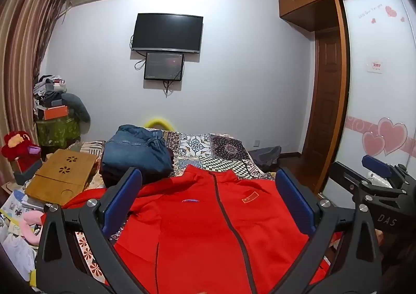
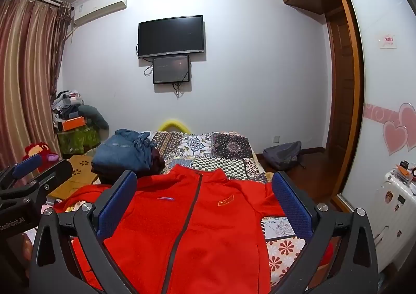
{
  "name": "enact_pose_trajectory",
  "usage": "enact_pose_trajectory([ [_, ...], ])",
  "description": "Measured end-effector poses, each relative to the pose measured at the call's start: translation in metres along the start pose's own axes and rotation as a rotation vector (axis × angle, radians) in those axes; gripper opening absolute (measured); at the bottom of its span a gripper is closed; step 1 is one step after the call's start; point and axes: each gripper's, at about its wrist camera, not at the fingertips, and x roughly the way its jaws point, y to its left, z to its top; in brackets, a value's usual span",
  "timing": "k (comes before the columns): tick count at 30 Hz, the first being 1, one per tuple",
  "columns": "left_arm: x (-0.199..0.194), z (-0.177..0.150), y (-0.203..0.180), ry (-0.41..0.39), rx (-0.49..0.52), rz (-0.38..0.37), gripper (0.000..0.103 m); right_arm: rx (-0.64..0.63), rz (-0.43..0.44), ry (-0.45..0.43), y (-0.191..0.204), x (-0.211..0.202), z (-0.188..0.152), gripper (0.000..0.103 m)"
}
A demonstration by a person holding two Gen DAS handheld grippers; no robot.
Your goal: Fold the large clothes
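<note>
A red zip-up jacket [image 1: 208, 221] [image 2: 187, 218] lies spread front-up on the patterned bedspread [image 1: 208, 148] [image 2: 221, 153], collar toward the far wall, with a dark zipper down its middle. My left gripper [image 1: 208, 200] hovers above the jacket's chest, jaws wide open with nothing between the blue pads. My right gripper [image 2: 204, 203] hangs beside it over the same jacket, also open and empty. The right gripper [image 1: 377, 179] shows at the right edge of the left wrist view, and the left gripper [image 2: 28, 177] at the left edge of the right wrist view.
A pile of folded blue jeans [image 1: 137, 153] [image 2: 124, 153] sits on the bed's far left. A wooden lap desk [image 1: 62, 177] lies left of the bed amid clutter. A grey backpack [image 2: 282, 154] rests on the floor right; a white suitcase [image 2: 392, 216] stands near the wardrobe.
</note>
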Motion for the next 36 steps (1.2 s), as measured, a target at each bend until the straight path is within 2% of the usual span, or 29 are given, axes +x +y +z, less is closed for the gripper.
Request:
enact_pose_trajectory([
  [14,0.003,-0.013,0.008,0.018,0.003,0.017,0.103,0.001,0.003,0.031,0.000,0.006,-0.001,0.103],
  [36,0.012,-0.012,0.013,0.042,-0.016,0.035,0.103,-0.003,0.010,0.037,0.003,0.008,-0.003,0.103],
])
